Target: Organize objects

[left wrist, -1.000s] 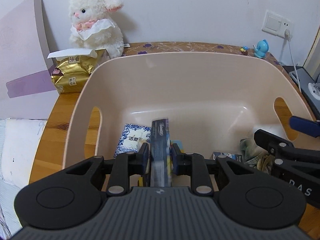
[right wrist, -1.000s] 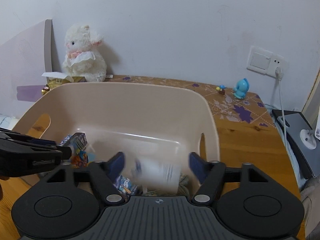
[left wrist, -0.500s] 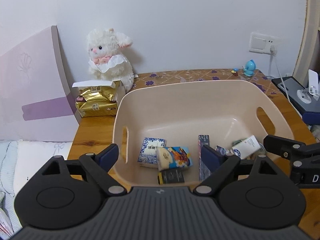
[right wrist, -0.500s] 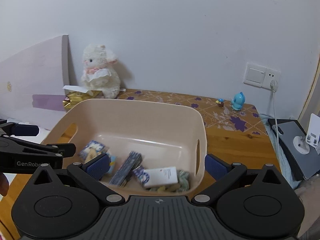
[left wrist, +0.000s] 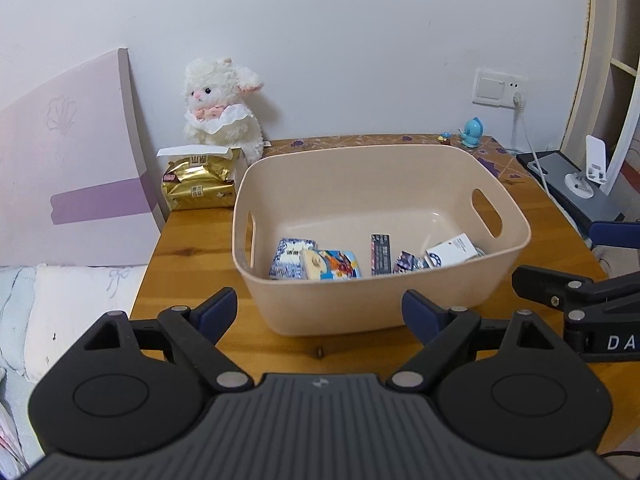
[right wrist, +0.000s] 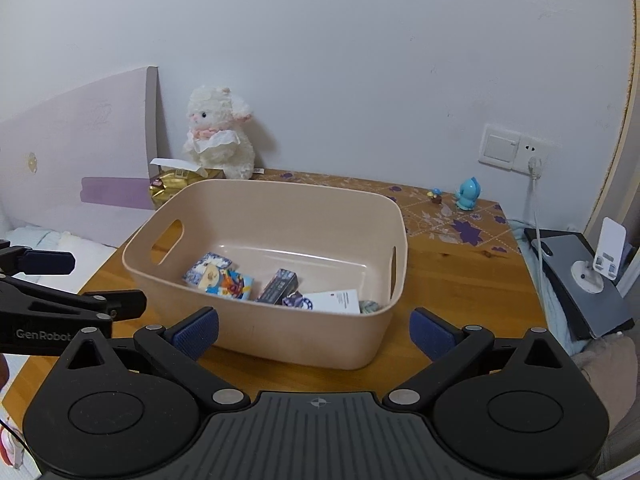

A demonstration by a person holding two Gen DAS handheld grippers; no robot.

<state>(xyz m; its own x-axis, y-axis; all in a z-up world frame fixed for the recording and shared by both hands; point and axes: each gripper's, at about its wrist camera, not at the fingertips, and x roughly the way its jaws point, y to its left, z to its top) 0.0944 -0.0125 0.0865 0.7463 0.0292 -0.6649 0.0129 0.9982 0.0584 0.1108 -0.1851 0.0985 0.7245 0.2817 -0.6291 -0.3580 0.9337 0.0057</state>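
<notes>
Left wrist view: the left gripper (left wrist: 319, 312) hangs with its blue-padded jaws spread wide and holding nothing, just short of the beige plastic storage bin (left wrist: 508, 256) on the wooden table (left wrist: 188, 264). The right gripper (right wrist: 314, 332) (seen from its own camera) is likewise wide apart and empty, in front of the bin's near wall. Inside the bin lie a blue-and-white patterned tissue packet (left wrist: 291, 257), a colourful cartoon snack pack (left wrist: 331, 265), a slim dark box (left wrist: 380, 254) and a white card (left wrist: 452, 249). Beyond the bin, a gold foil bag (left wrist: 198, 188) sits beside a white plush lamb (left wrist: 220, 114) against the wall; a small blue figurine (left wrist: 473, 133) stands at the far right.
</notes>
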